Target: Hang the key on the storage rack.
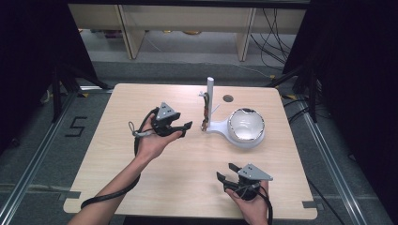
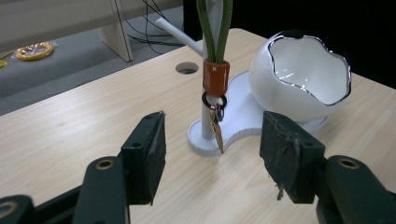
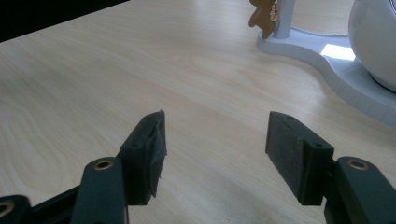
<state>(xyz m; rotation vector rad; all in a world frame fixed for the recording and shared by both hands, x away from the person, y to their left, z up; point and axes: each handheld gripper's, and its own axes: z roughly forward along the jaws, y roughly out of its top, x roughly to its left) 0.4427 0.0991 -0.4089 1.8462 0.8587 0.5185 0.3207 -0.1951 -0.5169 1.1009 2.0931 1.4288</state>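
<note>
The white stand (image 1: 220,127), with its bowl (image 1: 246,127) and upright post (image 1: 210,101), is seen ahead of the left gripper (image 1: 185,130). The lanyard (image 2: 215,74) is left hanging on the post, just beyond the released, empty jaws. A straight withdrawal is judged best, so the dangling charm (image 2: 217,130) is not snagged. The right gripper (image 1: 225,172) is held spread and empty, nearer the person.
</note>
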